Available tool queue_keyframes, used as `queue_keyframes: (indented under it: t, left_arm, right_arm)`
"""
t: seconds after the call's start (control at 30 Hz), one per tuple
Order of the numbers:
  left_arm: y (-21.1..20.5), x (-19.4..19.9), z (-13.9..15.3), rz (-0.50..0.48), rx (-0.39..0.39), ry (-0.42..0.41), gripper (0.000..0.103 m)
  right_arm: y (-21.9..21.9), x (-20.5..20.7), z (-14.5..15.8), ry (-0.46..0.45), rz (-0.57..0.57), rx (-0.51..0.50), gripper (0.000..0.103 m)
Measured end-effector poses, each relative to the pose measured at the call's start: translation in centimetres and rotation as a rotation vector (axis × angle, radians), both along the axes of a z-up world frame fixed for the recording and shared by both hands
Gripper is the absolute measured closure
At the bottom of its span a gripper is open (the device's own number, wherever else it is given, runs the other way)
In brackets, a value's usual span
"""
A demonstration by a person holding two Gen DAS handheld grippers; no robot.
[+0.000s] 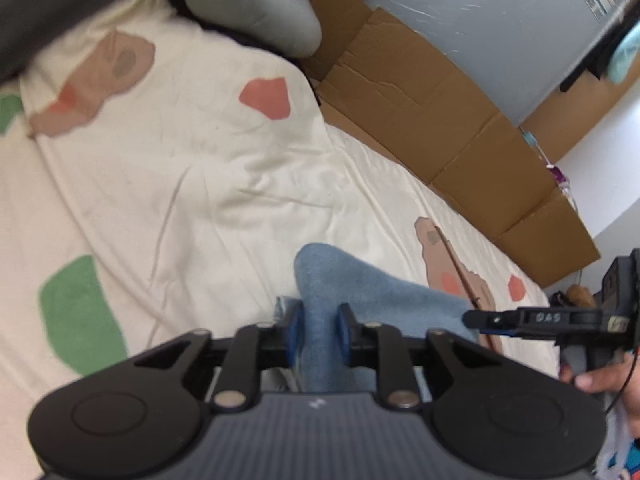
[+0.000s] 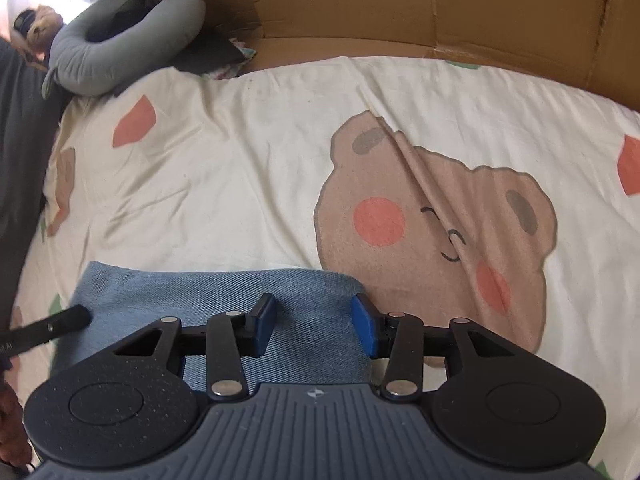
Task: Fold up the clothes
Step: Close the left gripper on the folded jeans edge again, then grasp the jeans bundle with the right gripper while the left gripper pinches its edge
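One denim garment (image 2: pixel 216 300) on a bear-print sheet (image 2: pixel 248 168), two grippers on it.
The left gripper (image 1: pixel 319 330) pinches a raised denim fold; the right gripper (image 2: pixel 314 322) hovers with fingers wide over its edge. Open sheet lies ahead, with cardboard (image 2: pixel 400 4) along the far edge.

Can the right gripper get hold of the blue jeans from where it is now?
Probably yes. The right gripper is open with the jeans directly under its fingers on the bed sheet, and nothing lies between them. The left gripper already pinches another fold.
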State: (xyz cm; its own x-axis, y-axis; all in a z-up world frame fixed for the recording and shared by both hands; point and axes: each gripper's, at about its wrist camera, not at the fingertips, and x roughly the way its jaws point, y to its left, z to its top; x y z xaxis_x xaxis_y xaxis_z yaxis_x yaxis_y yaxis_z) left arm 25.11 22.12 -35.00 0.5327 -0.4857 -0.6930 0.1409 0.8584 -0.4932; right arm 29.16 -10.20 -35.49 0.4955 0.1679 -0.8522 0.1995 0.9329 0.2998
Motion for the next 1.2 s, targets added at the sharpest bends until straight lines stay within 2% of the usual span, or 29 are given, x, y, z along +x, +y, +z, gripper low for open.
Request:
queue_keyframes:
  t: [0.03, 0.1, 0.27, 0.33, 0.37, 0.47, 0.6, 0.73, 0.93, 1.0, 1.03, 1.13, 1.17, 1.2]
  left_arm:
    - [0.0, -0.1, 0.1, 0.0, 0.004, 0.003, 0.061]
    - [0.2, -0.9, 0.0, -0.001, 0.0, 0.018, 0.056]
    - [0.8, -3.1, -0.5, -0.006, -0.02, 0.066, 0.055]
    - [1.0, -4.0, -0.7, -0.007, -0.028, 0.086, 0.055]
    - [1.1, -4.4, -0.8, -0.008, -0.032, 0.095, 0.055]
    - [1.4, -5.6, -1.2, -0.013, -0.042, 0.121, 0.055]
    - [1.4, -6.4, -2.0, -0.034, -0.038, 0.133, 0.053]
    - [1.4, -6.8, -2.7, -0.051, -0.013, 0.111, 0.053]
    - [2.1, -6.6, -3.4, -0.044, -0.079, 0.162, 0.05]
    - [2.2, -6.7, -3.6, -0.052, -0.096, 0.18, 0.048]
    - [2.2, -6.8, -3.7, -0.055, -0.104, 0.186, 0.048]
    - [2.3, -7.1, -4.0, -0.052, -0.13, 0.19, 0.048]
    - [2.4, -7.1, -4.0, -0.05, -0.138, 0.19, 0.05]
    - [2.3, -7.2, -4.0, -0.051, -0.142, 0.188, 0.057]
  right_arm:
    - [-0.1, -0.5, 0.3, -0.004, 0.003, 0.011, 0.059]
    - [-0.2, -1.7, 0.4, -0.001, -0.004, 0.035, 0.058]
    - [-0.4, -4.8, -0.1, 0.022, -0.032, 0.07, 0.055]
    - [-0.5, -5.9, -0.2, 0.019, -0.036, 0.084, 0.046]
    - [-0.6, -6.4, -0.4, 0.028, -0.037, 0.095, 0.044]
    - [-1.0, -7.7, -1.4, 0.067, -0.039, 0.135, 0.044]
    - [-1.3, -9.5, -2.5, 0.073, -0.041, 0.232, 0.044]
    - [-1.0, -9.7, -3.5, 0.076, -0.017, 0.305, 0.044]
    - [-0.1, -8.9, -4.5, 0.08, -0.003, 0.354, 0.044]
    - [-0.1, -8.6, -4.4, 0.085, 0.013, 0.354, 0.049]
    - [-0.2, -8.6, -4.3, 0.085, 0.016, 0.357, 0.059]
    - [-0.5, -8.6, -3.7, 0.078, 0.017, 0.361, 0.075]
    - [-0.5, -8.7, -3.5, 0.072, 0.014, 0.358, 0.077]
    - [-0.5, -8.9, -3.3, 0.067, 0.006, 0.357, 0.08]
